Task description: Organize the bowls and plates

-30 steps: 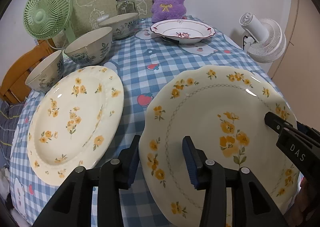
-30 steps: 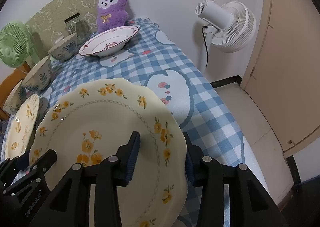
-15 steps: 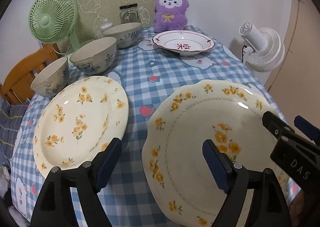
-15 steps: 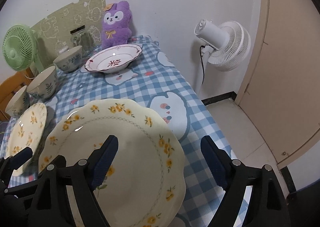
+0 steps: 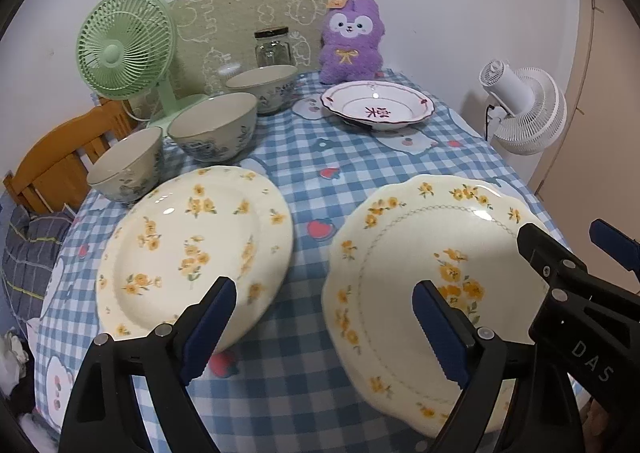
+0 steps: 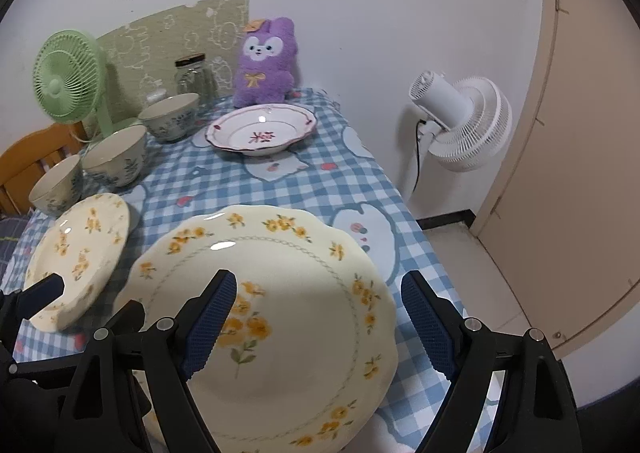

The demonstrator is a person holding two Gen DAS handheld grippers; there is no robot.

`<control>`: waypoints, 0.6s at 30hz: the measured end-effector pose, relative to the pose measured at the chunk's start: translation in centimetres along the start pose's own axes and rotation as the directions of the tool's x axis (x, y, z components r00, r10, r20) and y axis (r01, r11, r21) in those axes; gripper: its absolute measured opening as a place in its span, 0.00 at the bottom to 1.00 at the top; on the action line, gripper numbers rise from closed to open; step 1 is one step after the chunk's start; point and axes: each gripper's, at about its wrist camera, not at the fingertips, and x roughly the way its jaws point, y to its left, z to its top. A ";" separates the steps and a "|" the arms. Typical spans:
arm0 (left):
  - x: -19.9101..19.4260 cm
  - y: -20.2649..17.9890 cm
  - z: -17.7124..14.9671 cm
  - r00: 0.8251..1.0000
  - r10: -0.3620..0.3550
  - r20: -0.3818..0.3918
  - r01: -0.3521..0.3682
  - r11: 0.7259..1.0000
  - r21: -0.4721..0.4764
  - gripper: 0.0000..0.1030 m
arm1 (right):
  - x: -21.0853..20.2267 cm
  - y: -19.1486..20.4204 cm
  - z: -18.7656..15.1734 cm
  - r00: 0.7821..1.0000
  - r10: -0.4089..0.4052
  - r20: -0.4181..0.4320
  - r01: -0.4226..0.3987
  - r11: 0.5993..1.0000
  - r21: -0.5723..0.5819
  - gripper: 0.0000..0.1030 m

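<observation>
Both my grippers spread wide, empty: left gripper [image 5: 324, 327], right gripper [image 6: 318, 319]. Scalloped plate [image 6: 280, 317] flat on tabletop [image 5: 348, 157] beneath them, round plate [image 5: 192, 253] just beside. Stacking step: next, pinch one rim, lift onto other; glazed edge may slip

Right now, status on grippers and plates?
Left gripper open, right gripper open. Scalloped plate and round plate lie apart. Nothing between them.
</observation>
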 end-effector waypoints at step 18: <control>-3.6 4.7 -0.8 0.998 0.047 0.052 -0.047 0.999 -0.002 0.89 | -3.9 5.4 0.7 0.992 0.120 0.046 -0.112 0.982 -0.155 0.84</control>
